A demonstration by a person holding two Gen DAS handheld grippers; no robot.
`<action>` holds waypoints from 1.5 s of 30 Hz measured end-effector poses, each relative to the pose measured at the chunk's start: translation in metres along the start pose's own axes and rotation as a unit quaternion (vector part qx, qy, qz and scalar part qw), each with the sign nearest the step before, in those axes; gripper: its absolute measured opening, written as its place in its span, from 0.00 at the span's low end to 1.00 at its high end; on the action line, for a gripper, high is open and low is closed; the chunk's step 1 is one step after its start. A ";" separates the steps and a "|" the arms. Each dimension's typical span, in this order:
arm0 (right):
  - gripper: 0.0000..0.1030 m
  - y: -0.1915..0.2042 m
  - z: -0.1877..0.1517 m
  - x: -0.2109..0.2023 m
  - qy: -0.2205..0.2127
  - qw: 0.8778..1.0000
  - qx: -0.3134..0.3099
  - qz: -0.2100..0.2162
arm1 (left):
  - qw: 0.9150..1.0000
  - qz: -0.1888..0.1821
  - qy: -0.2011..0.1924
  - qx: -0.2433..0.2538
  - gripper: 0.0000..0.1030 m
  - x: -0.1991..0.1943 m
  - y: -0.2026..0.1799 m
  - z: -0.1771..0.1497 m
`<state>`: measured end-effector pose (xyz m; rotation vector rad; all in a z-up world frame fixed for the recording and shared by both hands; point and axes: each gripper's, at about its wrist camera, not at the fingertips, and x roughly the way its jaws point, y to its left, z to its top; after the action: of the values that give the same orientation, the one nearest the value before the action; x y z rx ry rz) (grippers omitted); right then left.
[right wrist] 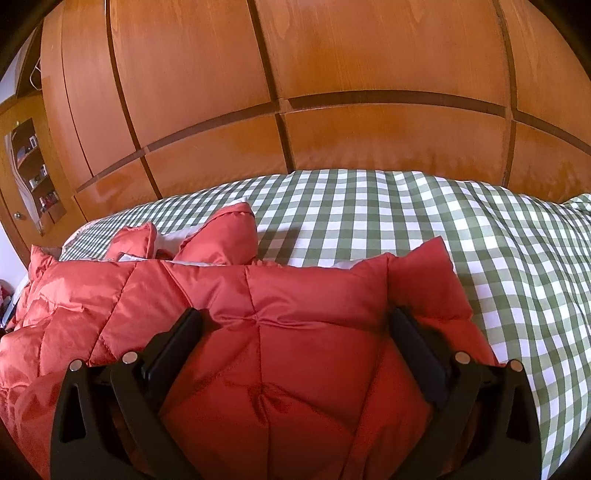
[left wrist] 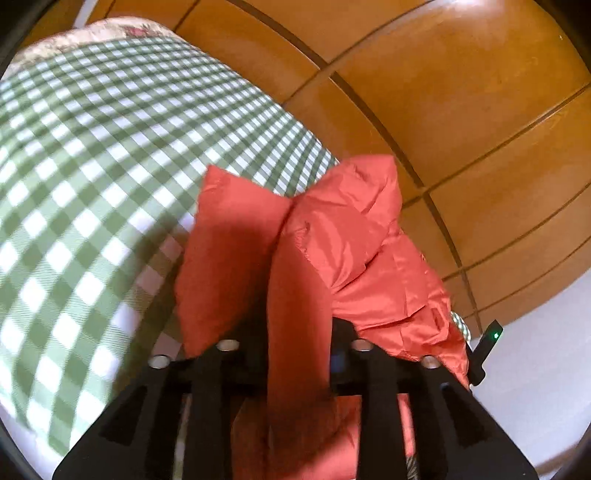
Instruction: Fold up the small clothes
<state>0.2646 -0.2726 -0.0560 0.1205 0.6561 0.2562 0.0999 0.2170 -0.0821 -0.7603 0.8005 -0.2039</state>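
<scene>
Coral-red quilted puffer jacket, shiny fabric, crumpled and partly lifted, lying on green-and-white checked bedspread

Quilted jacket: coral-red, satin sheen, tone-on-tone stitching, with a white lining showing at its far folds; bedcover: green-and-white gingham check, with a cream floral-printed border with red blooms at its far corner. Wardrobe panels: glossy orange-brown wood divided by darker brown grooves, beside a white wall. Left gripper and right gripper: matte black with silver pin heads, and a small black device with a green light at the right edge of the left wrist view.
</scene>
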 end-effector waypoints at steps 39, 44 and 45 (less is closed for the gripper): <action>0.98 0.021 0.005 -0.008 -0.009 0.996 -0.030 -0.084 | 0.977 0.066 -0.064 0.193 0.86 0.074 -0.125 0.023; 0.98 0.042 0.006 -0.037 -0.032 0.991 -0.033 -0.123 | 0.971 0.051 -0.040 0.232 0.91 0.078 -0.176 0.001; 0.98 0.047 0.006 -0.041 -0.037 0.991 -0.041 -0.123 | 0.969 0.050 -0.033 0.238 0.91 0.082 -0.181 -0.002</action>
<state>0.2283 -0.2384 -0.0181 -0.0311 0.5793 0.0407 0.1748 0.0498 -0.0064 -0.2712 0.6874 -0.2655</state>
